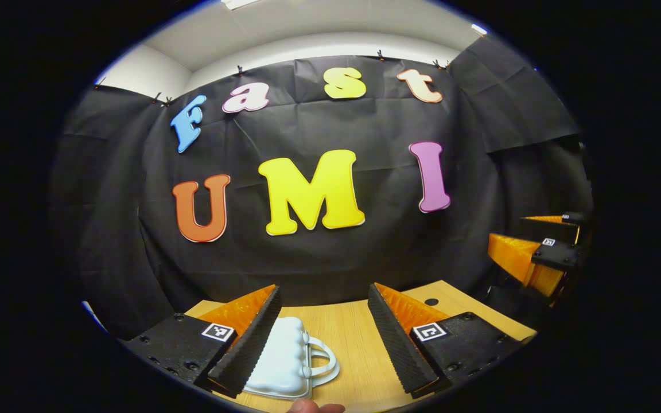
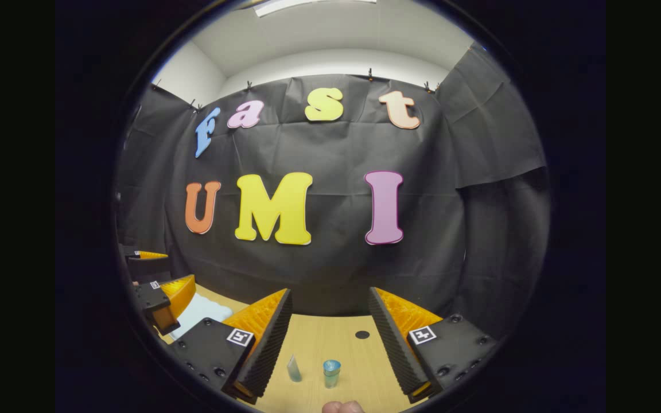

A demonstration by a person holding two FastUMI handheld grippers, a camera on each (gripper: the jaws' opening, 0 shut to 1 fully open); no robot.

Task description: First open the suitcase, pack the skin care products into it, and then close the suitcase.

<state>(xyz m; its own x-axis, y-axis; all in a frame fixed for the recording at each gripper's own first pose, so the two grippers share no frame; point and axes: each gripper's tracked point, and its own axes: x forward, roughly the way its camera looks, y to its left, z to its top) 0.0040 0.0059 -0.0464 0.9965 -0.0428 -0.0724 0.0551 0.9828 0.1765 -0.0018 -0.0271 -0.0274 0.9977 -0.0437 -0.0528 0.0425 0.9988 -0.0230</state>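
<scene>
One pale blue suitcase (image 1: 284, 358), small and ribbed, lying flat and closed on the wooden table (image 1: 353, 332), handle turned to the right in the left gripper view; contents hidden under the shut lid. Left gripper (image 1: 323, 338) held above the table with jaws spread wide and nothing between them, its left finger overlapping the case's near edge in the picture, contact impossible to judge. A fingertip (image 1: 313, 407) at the bottom edge of that view.

In the right gripper view, two skin care products standing upright on the bare table, side by side but apart: one clear pointed bottle (image 2: 294, 369) on the left, one small blue-capped bottle (image 2: 331, 373) on the right. Both outside the suitcase, seen well off to the left. Right gripper (image 2: 330, 338) released, jaws wide apart, the two bottles framed in the gap below, neither touched. One dark round spot (image 2: 362, 334) on the tabletop farther back. One black cloth wall (image 2: 330, 275) behind the table, white ceiling above.
</scene>
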